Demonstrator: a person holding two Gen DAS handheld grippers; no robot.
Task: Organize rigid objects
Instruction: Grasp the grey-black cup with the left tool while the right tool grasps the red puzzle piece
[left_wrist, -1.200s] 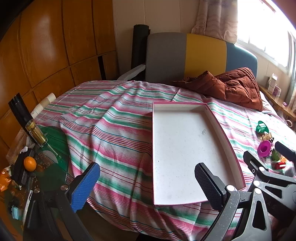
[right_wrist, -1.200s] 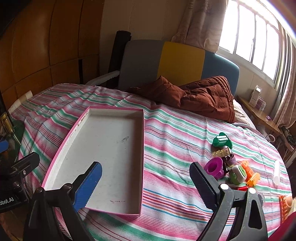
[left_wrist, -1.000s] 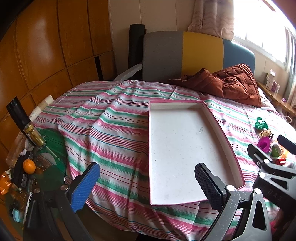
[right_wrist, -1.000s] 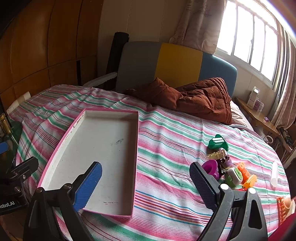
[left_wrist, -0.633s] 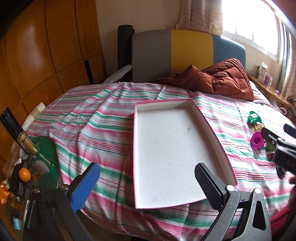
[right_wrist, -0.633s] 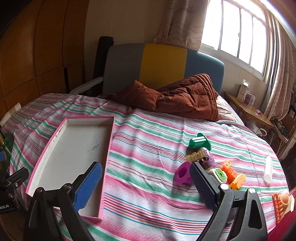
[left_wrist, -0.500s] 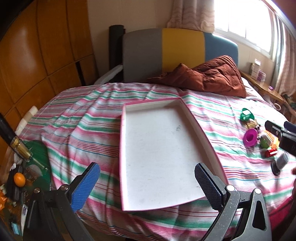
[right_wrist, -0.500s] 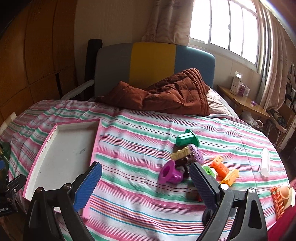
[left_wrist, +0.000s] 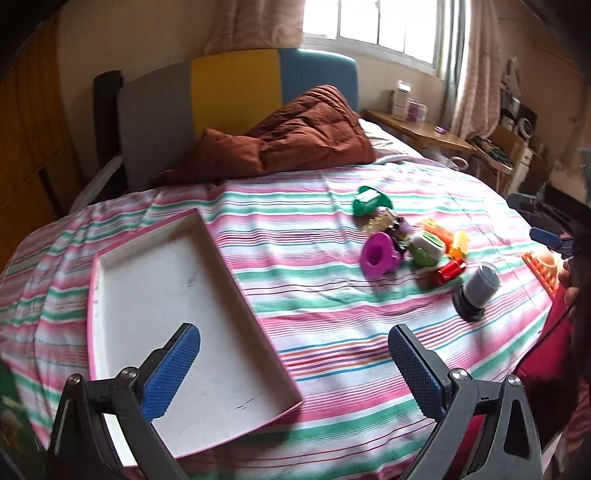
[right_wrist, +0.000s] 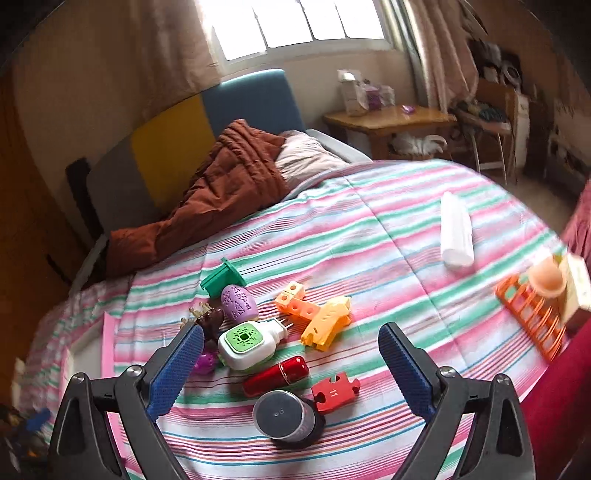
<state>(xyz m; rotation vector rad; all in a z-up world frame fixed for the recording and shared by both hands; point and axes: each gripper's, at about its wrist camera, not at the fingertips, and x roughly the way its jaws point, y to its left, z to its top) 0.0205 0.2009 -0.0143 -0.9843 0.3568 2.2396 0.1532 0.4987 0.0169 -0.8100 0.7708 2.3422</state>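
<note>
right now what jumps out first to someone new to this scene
A bright heap of small toys lies on the striped bedspread, straight ahead of the open right gripper. Left of the heap, an empty white tray with a pink rim lies below the open left gripper.

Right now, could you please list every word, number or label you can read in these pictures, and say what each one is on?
"11": on the red puzzle piece lying on the striped bedspread.
Grey jar lid: a small mark, too blurred to read.
Boxes on the bedside table: print too small to read.
Nothing else is legible.
</note>
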